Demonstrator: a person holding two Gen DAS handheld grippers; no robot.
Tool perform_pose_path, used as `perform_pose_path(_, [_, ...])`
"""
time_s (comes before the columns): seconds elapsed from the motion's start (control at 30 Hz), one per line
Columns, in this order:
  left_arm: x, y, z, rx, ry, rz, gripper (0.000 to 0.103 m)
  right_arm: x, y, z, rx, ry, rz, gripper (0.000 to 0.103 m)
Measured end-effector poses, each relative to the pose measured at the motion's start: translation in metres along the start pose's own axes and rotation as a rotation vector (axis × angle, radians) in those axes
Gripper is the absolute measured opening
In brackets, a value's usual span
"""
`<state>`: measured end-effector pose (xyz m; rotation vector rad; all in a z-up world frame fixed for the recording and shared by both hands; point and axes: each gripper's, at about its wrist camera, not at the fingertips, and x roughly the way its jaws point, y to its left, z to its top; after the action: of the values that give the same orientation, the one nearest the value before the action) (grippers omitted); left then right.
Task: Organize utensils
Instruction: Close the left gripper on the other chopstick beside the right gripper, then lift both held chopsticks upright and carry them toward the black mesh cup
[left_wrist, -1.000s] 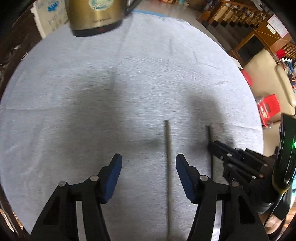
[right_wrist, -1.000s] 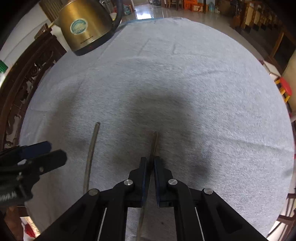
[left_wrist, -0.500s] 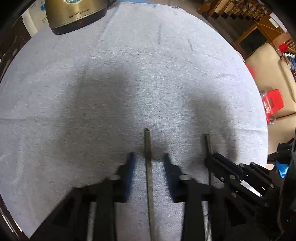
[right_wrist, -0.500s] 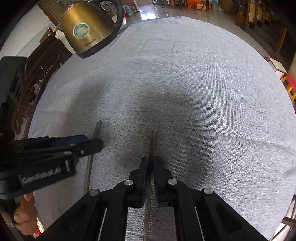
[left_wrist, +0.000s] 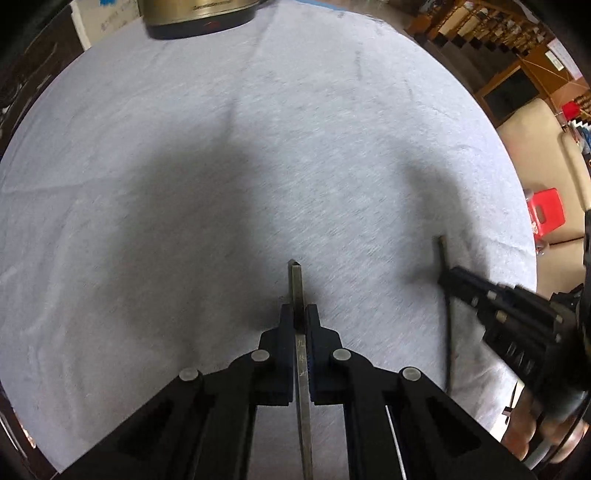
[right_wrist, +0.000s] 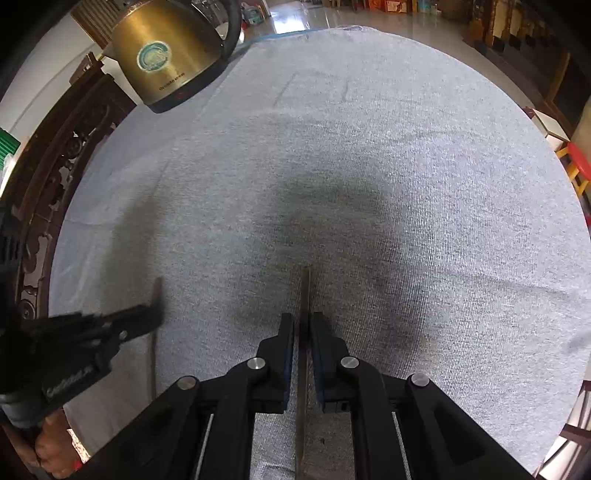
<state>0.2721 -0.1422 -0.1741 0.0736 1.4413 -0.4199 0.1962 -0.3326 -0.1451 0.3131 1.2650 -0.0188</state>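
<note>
Two dark metal chopsticks lie on the grey cloth. In the left wrist view my left gripper (left_wrist: 298, 314) is shut on the left chopstick (left_wrist: 296, 284), whose end sticks out past the fingertips. The right chopstick (left_wrist: 445, 269) lies to the right, with my right gripper (left_wrist: 448, 280) on it. In the right wrist view my right gripper (right_wrist: 303, 321) is shut on the right chopstick (right_wrist: 305, 291). The left chopstick (right_wrist: 157, 291) and the left gripper (right_wrist: 151, 317) show at the left.
A brass electric kettle (right_wrist: 166, 55) stands at the far left of the round table, also seen in the left wrist view (left_wrist: 199, 14). A carved wooden chair (right_wrist: 55, 155) is at the left edge. A red stool (left_wrist: 546, 216) and a beige sofa (left_wrist: 535, 140) are to the right.
My left gripper moved over the left chopstick and closed on it; it was open a second ago. My right gripper stayed shut on the right chopstick.
</note>
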Motion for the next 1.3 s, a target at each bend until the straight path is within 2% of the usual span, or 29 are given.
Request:
perform_pose_path(0.07, [0.000,0.002,-0.003,0.001,0.009,0.014,0.006,0.002,0.004,0.005,-0.004,0.009,-0.018,0.015])
perform_pose_path(0.17, [0.002,-0.003,-0.002,-0.001,0.011,0.027,0.006,0.004,0.013,0.008,-0.029,0.018,-0.031,0.024])
perform_pose_path(0.27, [0.006,-0.014,0.004,0.007,-0.001,0.034,0.007,0.005,0.019,0.008,-0.054,0.010,-0.053,0.023])
perform_pose_path(0.3, [0.007,-0.016,0.006,0.008,-0.008,0.035,0.007,0.006,0.021,0.009,-0.064,0.006,-0.060,0.022])
perform_pose_path(0.37, [0.008,-0.019,0.011,0.010,-0.020,0.031,0.007,0.006,0.025,0.009,-0.090,-0.002,-0.105,0.011])
perform_pose_path(0.5, [0.001,-0.010,0.018,-0.011,-0.034,-0.007,0.007,0.008,0.036,0.008,-0.128,-0.029,-0.141,0.008])
perform_pose_path(0.57, [-0.002,-0.005,0.020,-0.004,-0.047,-0.002,0.006,0.007,0.038,0.006,-0.136,-0.041,-0.146,0.008])
perform_pose_path(0.73, [-0.003,-0.005,0.012,0.001,-0.082,0.013,0.006,0.006,0.039,-0.002,-0.113,-0.070,-0.118,0.007])
perform_pose_path(0.77, [-0.010,-0.003,0.001,0.000,-0.088,0.021,0.006,0.004,0.037,-0.005,-0.100,-0.075,-0.098,0.007])
perform_pose_path(1.0, [-0.048,0.014,-0.025,-0.017,-0.210,0.022,0.006,-0.030,0.017,-0.025,-0.028,-0.199,0.001,0.007])
perform_pose_path(1.17, [-0.098,0.025,-0.056,-0.026,-0.348,0.018,0.006,-0.068,0.000,-0.053,0.017,-0.333,0.048,0.007])
perform_pose_path(1.3, [-0.144,0.037,-0.083,-0.032,-0.464,0.045,0.006,-0.103,-0.014,-0.080,0.063,-0.432,0.082,0.007])
